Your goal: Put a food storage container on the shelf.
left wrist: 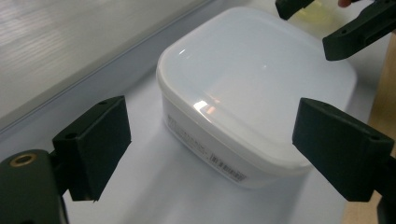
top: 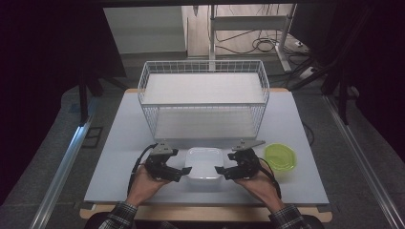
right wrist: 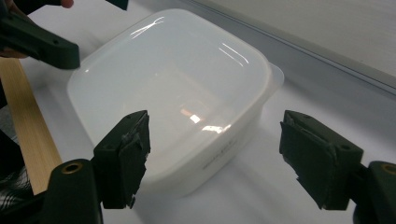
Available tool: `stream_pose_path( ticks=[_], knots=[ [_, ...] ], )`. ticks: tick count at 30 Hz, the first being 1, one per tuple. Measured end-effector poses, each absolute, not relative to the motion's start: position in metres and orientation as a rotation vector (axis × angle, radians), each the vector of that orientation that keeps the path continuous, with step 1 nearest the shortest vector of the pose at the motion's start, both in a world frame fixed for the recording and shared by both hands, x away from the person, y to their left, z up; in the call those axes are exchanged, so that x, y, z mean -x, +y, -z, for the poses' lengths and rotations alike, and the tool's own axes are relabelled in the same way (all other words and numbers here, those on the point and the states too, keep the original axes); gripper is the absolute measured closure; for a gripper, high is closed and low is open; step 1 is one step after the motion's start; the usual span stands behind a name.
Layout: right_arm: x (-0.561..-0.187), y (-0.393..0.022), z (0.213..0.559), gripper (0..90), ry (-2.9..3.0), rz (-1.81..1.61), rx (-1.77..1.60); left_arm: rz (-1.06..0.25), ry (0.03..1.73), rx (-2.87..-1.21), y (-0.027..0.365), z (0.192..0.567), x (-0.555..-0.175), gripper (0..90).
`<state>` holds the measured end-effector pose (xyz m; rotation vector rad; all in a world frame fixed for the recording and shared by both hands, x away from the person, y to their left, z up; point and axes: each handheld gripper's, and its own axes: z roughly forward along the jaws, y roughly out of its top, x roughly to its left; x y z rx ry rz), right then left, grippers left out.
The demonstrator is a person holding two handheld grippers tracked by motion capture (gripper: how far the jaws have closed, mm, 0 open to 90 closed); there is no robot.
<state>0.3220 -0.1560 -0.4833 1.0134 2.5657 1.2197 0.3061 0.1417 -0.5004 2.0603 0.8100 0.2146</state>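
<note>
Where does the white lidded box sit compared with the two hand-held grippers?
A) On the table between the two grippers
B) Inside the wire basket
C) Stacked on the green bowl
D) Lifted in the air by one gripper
A: the white lidded box rests on the table, with the left gripper and right gripper at either side, jaws open and apart from it.

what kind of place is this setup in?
Probably a lab or workshop recording bench, not a kitchen: a bare table holding a wire basket and white lidded container, with loose cables and metal frame legs behind.
</note>
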Motion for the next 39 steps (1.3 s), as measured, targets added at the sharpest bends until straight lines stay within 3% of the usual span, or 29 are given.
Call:
stream_pose_path(
  ticks=[7,10,14,18,19,20,23,24,26,36,39],
  knots=[
    [-0.338,-0.152,0.488,24.9,2.639,-1.264,-1.111,-0.05,0.802,-2.059,0.137,0.508,-0.317,9.2],
    [-0.339,-0.152,0.489,29.7,2.673,-1.293,-1.129,0.021,0.801,-2.037,0.136,0.51,-0.319,13.3],
    [-0.337,-0.151,0.489,31.4,2.684,-1.29,-1.144,0.029,0.803,-2.047,0.135,0.509,-0.317,15.3],
    [-0.33,-0.154,0.484,41.7,2.693,-1.274,-1.209,0.021,0.821,-2.079,0.134,0.504,-0.308,18.5],
    [-0.33,-0.154,0.484,41.7,2.693,-1.274,-1.209,0.021,0.821,-2.079,0.134,0.504,-0.308,20.4],
    [-0.324,-0.158,0.481,50.1,2.677,-1.272,-1.226,0.023,0.845,-2.081,0.135,0.502,-0.303,23.4],
    [-0.319,-0.16,0.479,57.1,2.661,-1.278,-1.253,0.028,0.873,-2.074,0.137,0.5,-0.298,29.8],
    [-0.317,-0.163,0.477,62.3,2.654,-1.282,-1.329,0.02,0.917,-2.057,0.14,0.496,-0.293,40.1],
    [-0.314,-0.163,0.477,64.5,2.637,-1.289,-1.378,-0.01,0.948,-2.053,0.14,0.492,-0.288,50.2],
    [-0.308,-0.166,0.474,79.6,2.549,-1.37,-1.415,-0.089,1.059,-1.996,0.144,0.484,-0.281,73.8],
    [-0.305,-0.163,0.473,79.6,2.533,-1.347,-1.375,-0.072,1.083,-1.973,0.146,0.486,-0.282,75.0]
  ],
)
